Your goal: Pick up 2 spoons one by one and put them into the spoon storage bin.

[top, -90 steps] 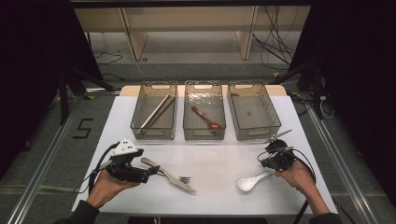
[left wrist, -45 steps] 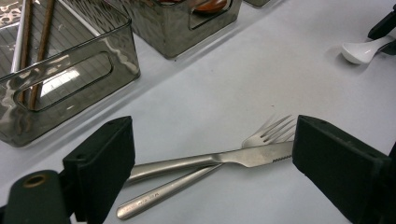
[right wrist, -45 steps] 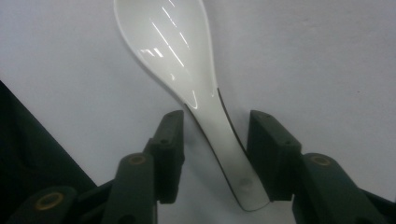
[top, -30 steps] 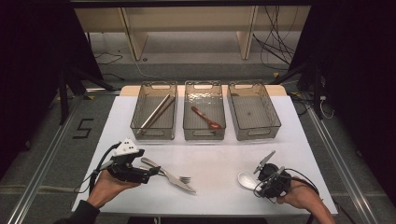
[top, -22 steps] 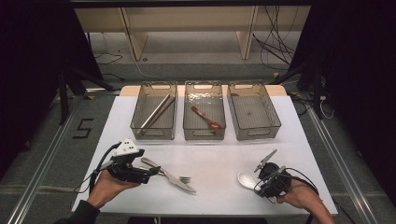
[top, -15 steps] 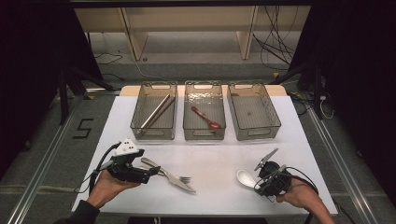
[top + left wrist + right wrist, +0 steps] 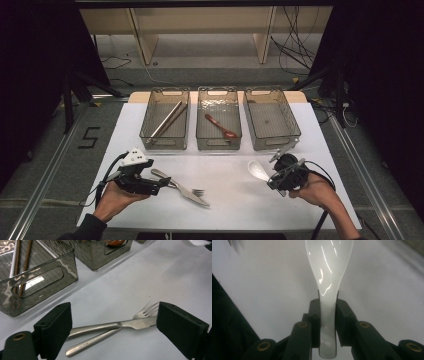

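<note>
Three bins (image 7: 271,120) hold chopsticks (image 7: 167,119), a red spoon (image 7: 220,126), nothing; left claw (image 7: 159,186) spread, right claw (image 7: 274,181) grips white spoon (image 7: 258,170).

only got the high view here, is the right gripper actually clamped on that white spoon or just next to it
Observer: Clamped. In the right gripper view, the right gripper has both jaws pressed against the handle of the white spoon.
Operator: where on the handle
Observer: Near its end; a short stub of handle sticks out behind the jaws, with the bowl pointing away.
Operator: and the left one, holding anything
Observer: No. The left gripper is wide open, its jaws either side of the crossed knife and fork lying on the table.
</note>
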A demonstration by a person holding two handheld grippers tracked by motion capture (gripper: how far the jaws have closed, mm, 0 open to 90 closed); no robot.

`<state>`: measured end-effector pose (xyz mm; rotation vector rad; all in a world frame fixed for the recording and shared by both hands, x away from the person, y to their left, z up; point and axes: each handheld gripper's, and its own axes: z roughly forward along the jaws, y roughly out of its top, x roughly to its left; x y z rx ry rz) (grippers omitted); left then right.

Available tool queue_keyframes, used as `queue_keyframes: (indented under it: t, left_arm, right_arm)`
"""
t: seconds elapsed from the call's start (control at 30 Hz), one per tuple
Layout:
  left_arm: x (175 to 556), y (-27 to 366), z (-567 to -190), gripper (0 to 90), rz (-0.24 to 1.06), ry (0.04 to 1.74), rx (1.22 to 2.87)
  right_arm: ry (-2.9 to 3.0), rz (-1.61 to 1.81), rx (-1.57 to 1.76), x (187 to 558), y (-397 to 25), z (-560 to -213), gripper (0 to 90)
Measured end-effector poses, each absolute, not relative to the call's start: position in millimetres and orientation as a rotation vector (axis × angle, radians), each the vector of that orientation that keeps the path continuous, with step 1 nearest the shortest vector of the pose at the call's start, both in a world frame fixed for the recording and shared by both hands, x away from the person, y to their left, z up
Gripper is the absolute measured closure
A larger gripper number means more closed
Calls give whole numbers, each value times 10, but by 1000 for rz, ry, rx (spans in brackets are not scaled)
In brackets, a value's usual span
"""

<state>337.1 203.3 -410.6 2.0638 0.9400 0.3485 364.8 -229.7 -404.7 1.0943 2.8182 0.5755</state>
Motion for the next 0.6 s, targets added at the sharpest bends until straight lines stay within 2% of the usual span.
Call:
queue_keyframes:
  t: [0.6]
  left_arm:
    - [3373,2056,-4100,128,352,938,2050]
  right_arm:
    - [2732,685,1105,4466,-1736,-3602,766]
